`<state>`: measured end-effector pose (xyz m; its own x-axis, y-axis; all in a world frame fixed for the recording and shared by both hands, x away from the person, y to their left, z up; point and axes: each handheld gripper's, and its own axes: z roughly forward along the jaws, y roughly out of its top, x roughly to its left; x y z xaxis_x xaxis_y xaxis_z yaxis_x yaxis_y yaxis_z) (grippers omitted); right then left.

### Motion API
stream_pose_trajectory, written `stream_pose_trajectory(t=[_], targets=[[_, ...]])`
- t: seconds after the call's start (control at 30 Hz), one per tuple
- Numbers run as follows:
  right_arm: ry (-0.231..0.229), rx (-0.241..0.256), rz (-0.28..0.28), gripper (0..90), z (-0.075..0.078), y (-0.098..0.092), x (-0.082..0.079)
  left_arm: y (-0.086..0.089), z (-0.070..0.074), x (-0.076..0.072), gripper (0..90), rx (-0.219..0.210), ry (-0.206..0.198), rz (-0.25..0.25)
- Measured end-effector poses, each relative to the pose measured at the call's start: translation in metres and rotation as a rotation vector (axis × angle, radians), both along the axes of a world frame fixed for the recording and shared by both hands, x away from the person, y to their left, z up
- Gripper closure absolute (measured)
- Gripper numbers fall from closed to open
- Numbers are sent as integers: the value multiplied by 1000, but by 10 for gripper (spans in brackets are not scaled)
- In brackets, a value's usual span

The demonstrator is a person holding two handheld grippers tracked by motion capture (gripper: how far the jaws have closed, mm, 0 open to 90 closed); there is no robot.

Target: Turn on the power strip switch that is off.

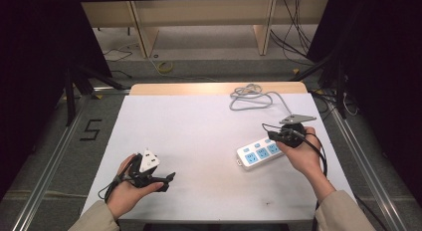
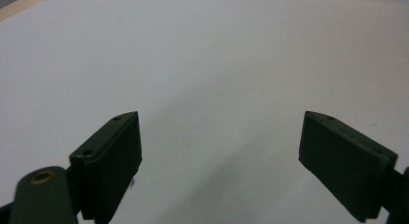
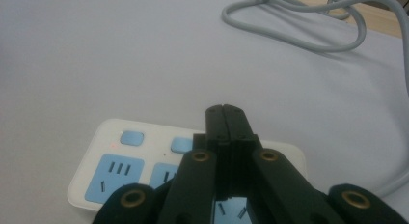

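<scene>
A white power strip [image 1: 259, 153] with pale blue socket faces and blue switch buttons lies flat on the right part of the white tabletop [image 1: 199, 136], its grey cord [image 1: 254, 97] running off its right end and gathering in loose loops near the far edge. The right gripper [image 3: 226, 113] hovers directly over the strip with its jaws pressed together and nothing between them; whether the tips rest on the casing or sit just above it cannot be told. The left gripper [image 2: 219, 151] is well apart at the near left, jaws spread wide over bare tabletop, holding nothing. The strip looks like a rigid moulded-plastic body, fairly light, with a smooth and probably slippery shell, so it would likely skate across the smooth tabletop under a sideways push rather than stay put. It seems sturdy, not fragile, though the switch buttons would give under pressure. The best hold is probably across its narrow width, on the two long flat side walls near the middle of its length, where the jaws meet parallel faces. The cord is soft and springy; its loops may drag or twist the strip as it is lifted, so gripping nearer the cord end would likely tame that pull.
</scene>
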<state>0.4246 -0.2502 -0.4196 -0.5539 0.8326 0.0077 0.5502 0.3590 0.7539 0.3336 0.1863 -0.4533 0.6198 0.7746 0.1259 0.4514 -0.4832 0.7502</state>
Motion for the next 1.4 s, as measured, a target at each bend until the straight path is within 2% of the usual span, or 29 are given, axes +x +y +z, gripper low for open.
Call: stream_pose_trajectory(t=[0.9,1.4], targets=[[47,-33,22,900,-5,12,10,0,0,0,148,0,-1,-1],[93,-62,35,900,-9,18,15,0,0,0,148,-2,-1,-3]])
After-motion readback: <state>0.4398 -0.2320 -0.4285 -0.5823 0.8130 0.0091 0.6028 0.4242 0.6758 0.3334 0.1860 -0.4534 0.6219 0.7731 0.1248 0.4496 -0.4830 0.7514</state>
